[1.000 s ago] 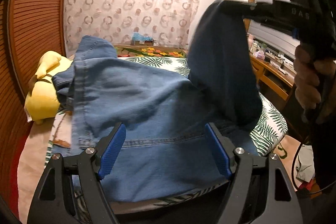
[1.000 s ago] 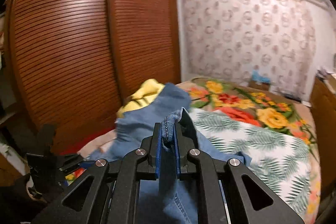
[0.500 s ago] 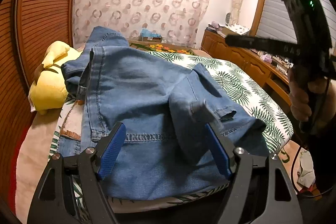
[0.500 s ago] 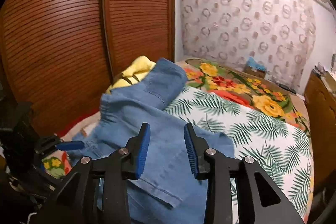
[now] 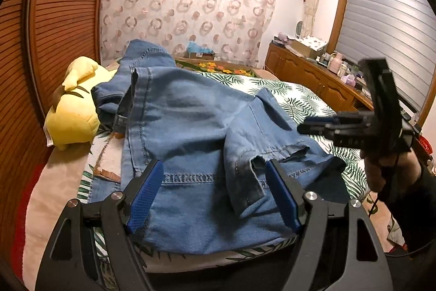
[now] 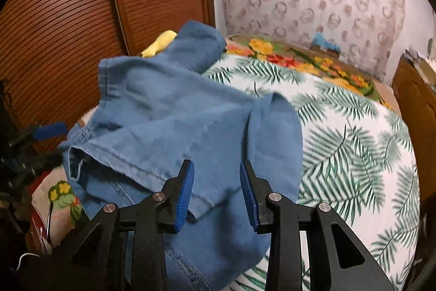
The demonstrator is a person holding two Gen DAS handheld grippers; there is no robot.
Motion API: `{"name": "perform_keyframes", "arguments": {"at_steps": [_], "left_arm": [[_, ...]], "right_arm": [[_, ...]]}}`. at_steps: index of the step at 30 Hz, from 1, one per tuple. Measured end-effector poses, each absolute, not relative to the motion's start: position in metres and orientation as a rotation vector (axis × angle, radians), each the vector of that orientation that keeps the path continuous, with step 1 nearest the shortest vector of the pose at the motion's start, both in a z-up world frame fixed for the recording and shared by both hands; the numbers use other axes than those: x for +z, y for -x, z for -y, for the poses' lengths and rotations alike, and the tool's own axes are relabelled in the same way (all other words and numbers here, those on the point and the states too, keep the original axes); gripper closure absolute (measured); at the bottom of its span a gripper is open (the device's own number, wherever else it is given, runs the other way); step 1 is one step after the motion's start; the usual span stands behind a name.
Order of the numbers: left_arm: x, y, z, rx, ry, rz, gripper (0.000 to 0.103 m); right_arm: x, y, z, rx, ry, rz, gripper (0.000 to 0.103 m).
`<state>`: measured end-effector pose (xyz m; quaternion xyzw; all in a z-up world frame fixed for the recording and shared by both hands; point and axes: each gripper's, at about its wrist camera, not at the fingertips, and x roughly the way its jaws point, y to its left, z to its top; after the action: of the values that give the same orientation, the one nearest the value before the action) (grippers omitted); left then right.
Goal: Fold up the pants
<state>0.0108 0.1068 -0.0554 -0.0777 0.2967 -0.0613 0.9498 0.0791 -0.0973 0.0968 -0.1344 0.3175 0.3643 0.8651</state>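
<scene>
Blue pants (image 5: 190,127) lying half folded on the bed (image 6: 354,127), one leg end flopped crooked on top. Left tongs (image 5: 215,192) wide apart, right tongs (image 6: 216,191) apart too, both holding nothing. Next, probably: grab that leg end and pull flat.

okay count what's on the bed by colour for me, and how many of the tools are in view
Blue: 1, the denim pants
Yellow: 1, the plush toy
Black tools with blue pads: 2, left tool and right tool, both open
Total: 4
</scene>
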Motion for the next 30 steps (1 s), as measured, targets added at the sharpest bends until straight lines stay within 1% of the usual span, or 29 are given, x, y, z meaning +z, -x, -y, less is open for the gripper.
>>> {"name": "perform_keyframes", "arguments": {"at_steps": [7, 8, 9, 10, 11, 12, 16, 17, 18, 19, 20, 21, 24, 30], "left_arm": [[-0.066, -0.016, -0.1, -0.178, 0.155, -0.621, 0.025], [-0.067, -0.017, -0.099, -0.192, 0.155, -0.621, 0.028], [-0.07, -0.02, -0.097, -0.209, 0.153, -0.627, 0.033], [-0.071, -0.023, -0.095, -0.218, 0.149, -0.633, 0.035], [-0.074, -0.027, -0.094, -0.225, 0.143, -0.643, 0.04], [-0.076, -0.031, -0.093, -0.227, 0.138, -0.652, 0.048], [-0.083, -0.044, -0.09, -0.223, 0.114, -0.678, 0.066], [-0.083, -0.046, -0.089, -0.228, 0.111, -0.679, 0.072], [-0.084, -0.047, -0.089, -0.229, 0.109, -0.681, 0.081], [-0.084, -0.048, -0.089, -0.227, 0.106, -0.683, 0.085], [-0.084, -0.047, -0.089, -0.222, 0.102, -0.68, 0.089], [-0.081, -0.044, -0.09, -0.22, 0.106, -0.668, 0.092], [-0.072, -0.035, -0.094, -0.208, 0.132, -0.63, 0.093], [-0.044, -0.011, -0.095, -0.215, 0.136, -0.554, 0.094]], "right_arm": [[0.084, -0.091, 0.092, 0.774, 0.262, -0.721, 0.067], [0.083, -0.093, 0.091, 0.781, 0.257, -0.73, 0.067], [0.081, -0.093, 0.091, 0.785, 0.256, -0.736, 0.067], [0.081, -0.094, 0.091, 0.788, 0.255, -0.739, 0.067], [0.081, -0.094, 0.09, 0.794, 0.251, -0.742, 0.067], [0.081, -0.096, 0.09, 0.802, 0.246, -0.747, 0.067], [0.075, -0.1, 0.088, 0.836, 0.233, -0.777, 0.067], [0.073, -0.103, 0.089, 0.843, 0.227, -0.783, 0.069], [0.07, -0.108, 0.089, 0.855, 0.222, -0.788, 0.081], [0.071, -0.11, 0.088, 0.873, 0.221, -0.796, 0.086], [0.071, -0.112, 0.086, 0.877, 0.223, -0.79, 0.094], [0.076, -0.112, 0.085, 0.878, 0.232, -0.774, 0.097], [0.094, -0.11, 0.083, 0.898, 0.227, -0.711, 0.098], [0.156, -0.096, 0.066, 0.936, 0.254, -0.542, 0.098]]}}
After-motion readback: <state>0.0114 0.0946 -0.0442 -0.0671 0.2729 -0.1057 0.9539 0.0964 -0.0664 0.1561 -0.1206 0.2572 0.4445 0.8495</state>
